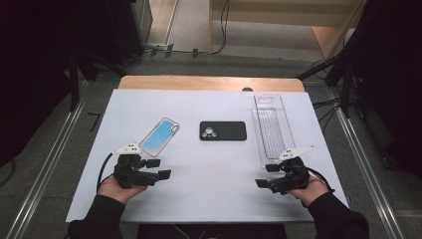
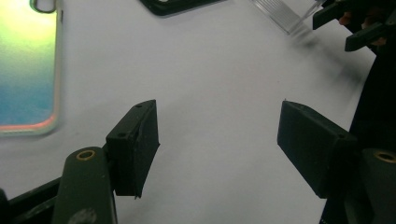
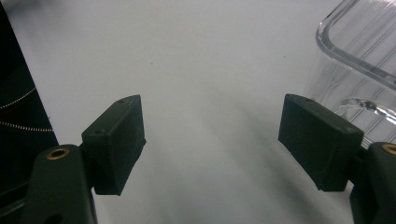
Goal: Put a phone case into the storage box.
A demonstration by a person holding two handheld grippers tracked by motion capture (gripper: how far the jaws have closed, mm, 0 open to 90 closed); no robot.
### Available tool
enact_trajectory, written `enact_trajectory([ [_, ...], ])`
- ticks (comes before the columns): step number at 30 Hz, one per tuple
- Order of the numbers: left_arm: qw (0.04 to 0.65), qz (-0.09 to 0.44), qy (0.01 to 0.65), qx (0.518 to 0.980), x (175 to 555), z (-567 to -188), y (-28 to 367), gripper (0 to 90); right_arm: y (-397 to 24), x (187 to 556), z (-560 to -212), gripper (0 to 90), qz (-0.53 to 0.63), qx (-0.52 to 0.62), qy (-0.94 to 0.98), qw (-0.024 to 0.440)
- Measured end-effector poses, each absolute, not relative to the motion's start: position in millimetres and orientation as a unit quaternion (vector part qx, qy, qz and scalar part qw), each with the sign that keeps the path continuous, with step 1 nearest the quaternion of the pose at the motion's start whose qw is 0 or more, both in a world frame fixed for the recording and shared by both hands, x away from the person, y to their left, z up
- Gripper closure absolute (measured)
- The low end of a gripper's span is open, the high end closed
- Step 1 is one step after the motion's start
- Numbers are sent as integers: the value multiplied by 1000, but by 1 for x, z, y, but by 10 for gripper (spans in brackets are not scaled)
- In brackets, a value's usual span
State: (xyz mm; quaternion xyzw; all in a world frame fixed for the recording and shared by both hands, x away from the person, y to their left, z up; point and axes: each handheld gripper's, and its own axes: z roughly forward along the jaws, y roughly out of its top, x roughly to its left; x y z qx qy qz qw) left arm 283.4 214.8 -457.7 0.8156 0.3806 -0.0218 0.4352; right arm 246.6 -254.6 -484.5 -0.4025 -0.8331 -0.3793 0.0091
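Iridescent blue phone case (image 1: 159, 136) lies flat on the white desk (image 1: 209, 169), left of centre, long axis angled up to the right. In the left gripper view it (image 2: 27, 65) shows a green-to-blue gradient with a pale rim and a camera cutout at the top.

Black case (image 1: 223, 131) sits mid-desk, camera holes toward its left end, well apart from the blue one. Clear plastic tray (image 1: 272, 128) runs lengthwise on the right side; ribbed floor, rounded rim (image 3: 355, 51) visible in the right gripper view.

Left tool (image 1: 156, 169): jaws wide apart, nothing between them, only bare desk (image 2: 219, 121). Sits just below the blue case's near end, not touching it. Pads point toward desk centre.

Right tool (image 1: 266, 175): jaws also wide apart and empty (image 3: 210, 140). Near end of the tray is just beside its upper pad (image 3: 317, 135); contact I can't tell. Pads point toward desk centre too.

Both tools rest low over the desk's near part, held in a person's hands, dark sleeves coming in from the bottom edge. Right tool (image 2: 355, 23) also shows at the top right of the left gripper view.
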Motion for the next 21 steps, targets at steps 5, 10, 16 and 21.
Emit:
enact_trajectory([
  [5, 436, -16, 388, 812, 290, -457, 220, 299, -254, 247, -485, 207, -379, -403, -833, 9],
  [10, 436, -6, 388, 812, 295, -457, 224, 298, -255, 246, -485, 207, -380, -402, -833, 8],
  [16, 436, 10, 385, 814, 306, -455, 226, 292, -255, 247, -485, 207, -378, -401, -834, 9],
  [21, 430, 12, 386, 816, 312, -456, 226, 269, -255, 247, -485, 207, -378, -401, -834, 8],
])
